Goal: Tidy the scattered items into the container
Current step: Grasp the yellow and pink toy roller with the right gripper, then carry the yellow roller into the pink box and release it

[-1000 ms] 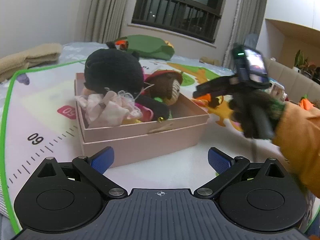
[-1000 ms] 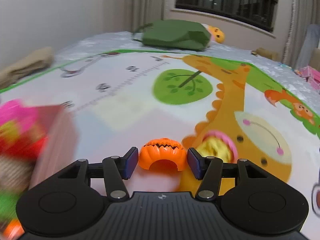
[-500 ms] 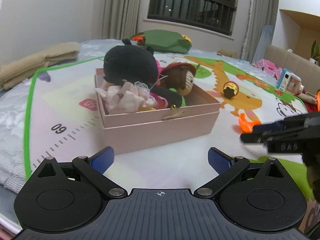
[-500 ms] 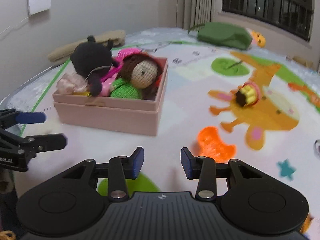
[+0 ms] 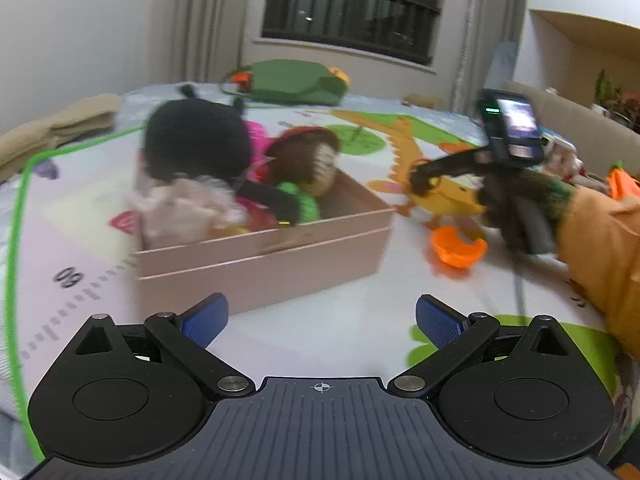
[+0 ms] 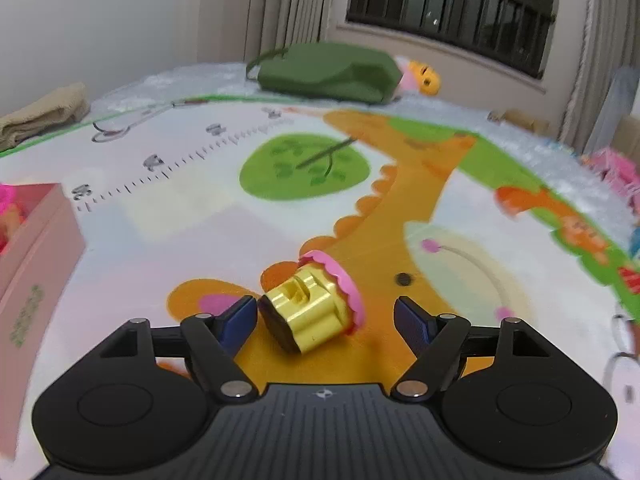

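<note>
Though box-edged (image 6: 36, 248), bare mat (image 6: 168, 248) beyond.

Sitting between opening jaws of right gripper (image 6: 325, 318): gold toy (image 6: 310, 312), touching neither pad, bare mat (image 6: 192, 216) lying open ahead. Blocking left side: pink box (image 5: 264, 256), front half crowded with dolls (image 5: 224, 168), back corner free. Orange toy (image 5: 458, 246) lying just beside box.

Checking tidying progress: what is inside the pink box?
The pink box holds a black plush, a brown crocheted doll and frilly pink fabric. Anything beneath them is covered.
</note>
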Tool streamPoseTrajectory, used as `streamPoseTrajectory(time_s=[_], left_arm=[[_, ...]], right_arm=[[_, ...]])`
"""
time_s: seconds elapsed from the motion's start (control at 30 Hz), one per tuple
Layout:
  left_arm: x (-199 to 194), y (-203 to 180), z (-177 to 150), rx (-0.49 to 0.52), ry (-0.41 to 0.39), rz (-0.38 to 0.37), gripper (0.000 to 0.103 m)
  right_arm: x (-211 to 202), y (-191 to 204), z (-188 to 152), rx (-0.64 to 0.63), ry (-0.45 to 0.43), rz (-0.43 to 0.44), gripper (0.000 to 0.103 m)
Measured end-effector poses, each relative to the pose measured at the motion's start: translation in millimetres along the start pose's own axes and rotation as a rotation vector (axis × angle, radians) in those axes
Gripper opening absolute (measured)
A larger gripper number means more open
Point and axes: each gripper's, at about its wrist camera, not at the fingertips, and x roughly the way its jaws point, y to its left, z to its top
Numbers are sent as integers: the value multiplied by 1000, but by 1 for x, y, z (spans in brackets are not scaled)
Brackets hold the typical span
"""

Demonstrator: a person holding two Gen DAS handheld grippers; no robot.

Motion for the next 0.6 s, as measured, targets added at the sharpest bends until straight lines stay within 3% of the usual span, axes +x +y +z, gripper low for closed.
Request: streamPoseTrajectory(time_s=[0.07, 0.27, 0.47, 0.6], left_arm=[[8, -11, 1, 25, 20, -22, 102], [41, -61, 12, 144, 49, -107, 102], [99, -111, 29, 236, 59, -161, 102], [133, -136, 34, 281, 82, -123, 102]], right_arm=[[5, 1, -1, -1, 19, 19, 42], [-55, -15, -32, 37, -29, 100, 42], [-152, -37, -100, 27, -133, 36, 43], [-184, -46, -139, 40, -123, 26, 43]])
